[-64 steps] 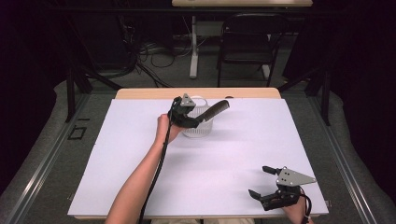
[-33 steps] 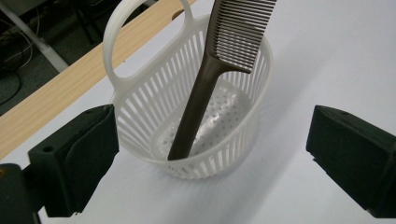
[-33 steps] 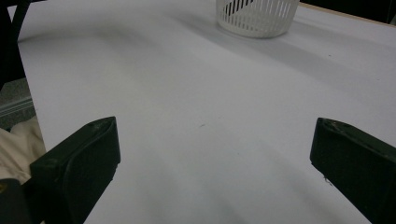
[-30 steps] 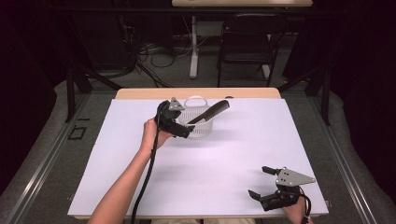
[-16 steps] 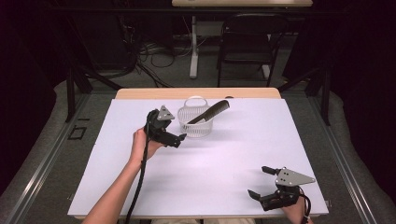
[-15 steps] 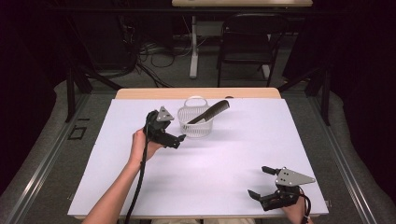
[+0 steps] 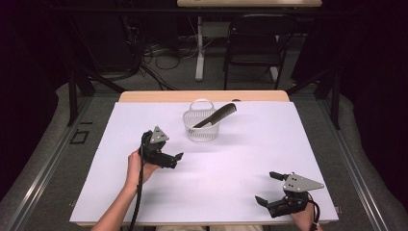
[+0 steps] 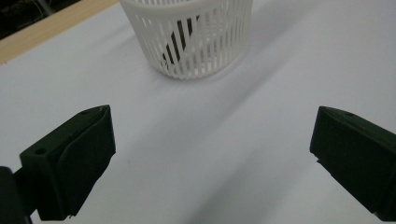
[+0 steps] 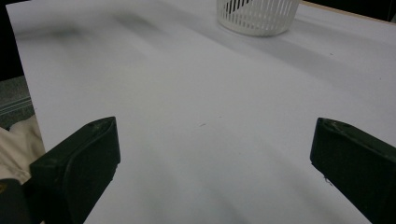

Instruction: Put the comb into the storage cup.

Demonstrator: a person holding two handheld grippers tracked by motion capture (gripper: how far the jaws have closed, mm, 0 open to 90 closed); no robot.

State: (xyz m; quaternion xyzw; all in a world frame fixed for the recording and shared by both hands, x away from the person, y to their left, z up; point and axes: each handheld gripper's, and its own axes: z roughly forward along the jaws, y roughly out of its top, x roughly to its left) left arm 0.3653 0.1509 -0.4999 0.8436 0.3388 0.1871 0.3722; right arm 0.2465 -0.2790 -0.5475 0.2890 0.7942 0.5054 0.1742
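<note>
Black comb [image 7: 214, 116] — tip hidden in basket [image 7: 201, 133]

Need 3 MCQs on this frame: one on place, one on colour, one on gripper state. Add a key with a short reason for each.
1. Where does the black comb sit?
A. flat on the white table sheet
B. propped in the basket, one end out over the rim
C. in the right gripper

2. What colour is the slatted basket?
A. white
B. blue
C. black

3. How is the left gripper?
A. shut on the comb
B. shut, empty
C. open, empty

Key: 1 B, the high view shows it leaning in the basket. 2 A, its white slats show in the left gripper view. 3 C, its jaws stand wide apart with bare table between them.
</note>
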